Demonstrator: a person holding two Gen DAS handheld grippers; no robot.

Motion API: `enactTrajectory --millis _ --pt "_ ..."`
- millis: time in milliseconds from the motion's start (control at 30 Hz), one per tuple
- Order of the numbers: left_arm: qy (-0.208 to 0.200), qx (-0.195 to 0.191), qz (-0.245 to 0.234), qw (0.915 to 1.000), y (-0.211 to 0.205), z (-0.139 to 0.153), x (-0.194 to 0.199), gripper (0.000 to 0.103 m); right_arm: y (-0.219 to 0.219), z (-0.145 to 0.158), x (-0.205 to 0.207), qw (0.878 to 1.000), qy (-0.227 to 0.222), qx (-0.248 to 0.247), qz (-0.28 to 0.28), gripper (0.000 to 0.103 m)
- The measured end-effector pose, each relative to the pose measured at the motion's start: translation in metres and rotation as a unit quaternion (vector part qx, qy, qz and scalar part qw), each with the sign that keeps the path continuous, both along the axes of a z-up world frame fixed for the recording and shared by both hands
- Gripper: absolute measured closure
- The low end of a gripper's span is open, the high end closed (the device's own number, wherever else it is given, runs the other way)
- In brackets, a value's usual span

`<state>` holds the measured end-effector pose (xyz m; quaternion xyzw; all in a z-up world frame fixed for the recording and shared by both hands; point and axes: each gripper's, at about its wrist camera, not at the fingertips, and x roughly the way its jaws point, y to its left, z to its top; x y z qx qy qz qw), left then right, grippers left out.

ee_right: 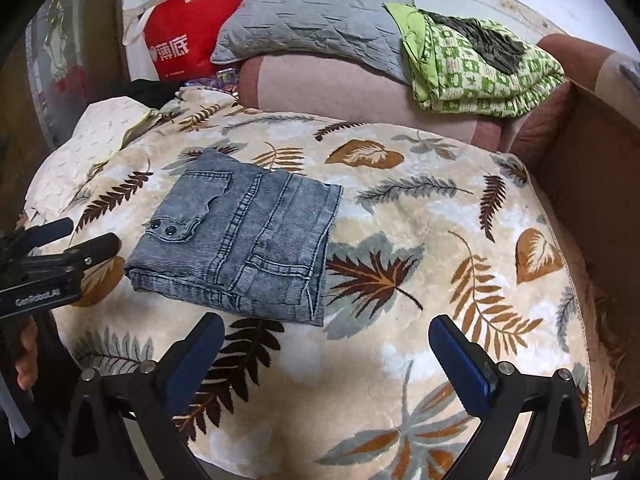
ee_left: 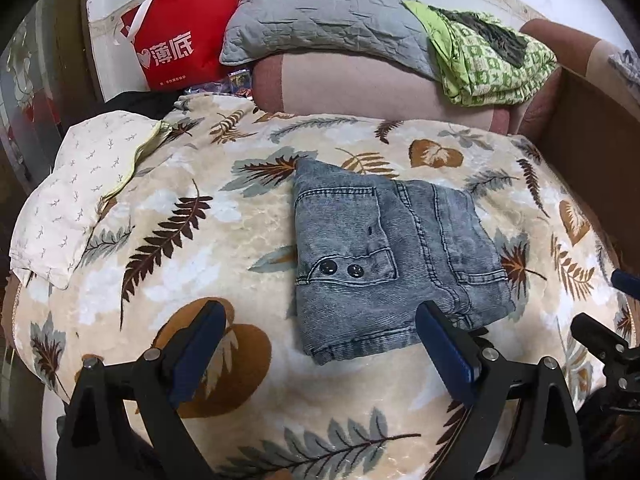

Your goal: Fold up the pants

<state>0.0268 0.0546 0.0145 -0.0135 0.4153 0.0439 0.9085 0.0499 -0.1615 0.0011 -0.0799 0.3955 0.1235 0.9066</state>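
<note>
Left gripper (ee_left: pixel 316 322): nearest the lens in the left wrist view; its blue-padded jaws stand wide apart with nothing between them, raised over the blanket.
Right gripper (ee_right: pixel 326 330): likewise spread as wide as it goes and empty, hovering over bare blanket.
Jeans (ee_left: pixel 394 258): grey-blue denim pants, folded into a compact, roughly square bundle with the pocket flap and its two dark snap buttons (ee_left: pixel 340 269) facing up; they rest flat on the leaf-print blanket (ee_left: pixel 192 184) near the middle of the bed.
Jeans relative to left gripper: just ahead of it; its right pad overlaps the bundle's near edge in the view, though whether it touches I cannot tell.
Jeans relative to right gripper: ahead and to the left, clear of both pads.
Task stage (judgement): the fold looks complete, both tools released.
Risk, snagging: if the left gripper drops or swings right, its pad could catch the near hem and drag the top layer open.
Risk, springing: stiff denim may relax; the near right corner (ee_right: pixel 316 312) already shows layered edges that could splay.
Risk, soft base: the plush blanket could shift under a nudge and skew the bundle.
Risk, collision: the two tools sit close together, so a careless move could knock one into the other.
</note>
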Motion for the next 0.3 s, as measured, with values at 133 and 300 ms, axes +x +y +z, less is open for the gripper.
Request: enactTrajectory --millis 133,300 --pt "0.003 0.001 -0.003 1.0 -0.002 0.0 0.006 0.006 0.003 0.001 0.001 1.0 -0.002 -0.006 0.007 0.0" --pt "0.001 -0.014 -0.018 0.9997 -0.006 0.0 0.013 0.001 0.003 -0.002 0.006 1.0 0.004 -0.007 0.007 0.0"
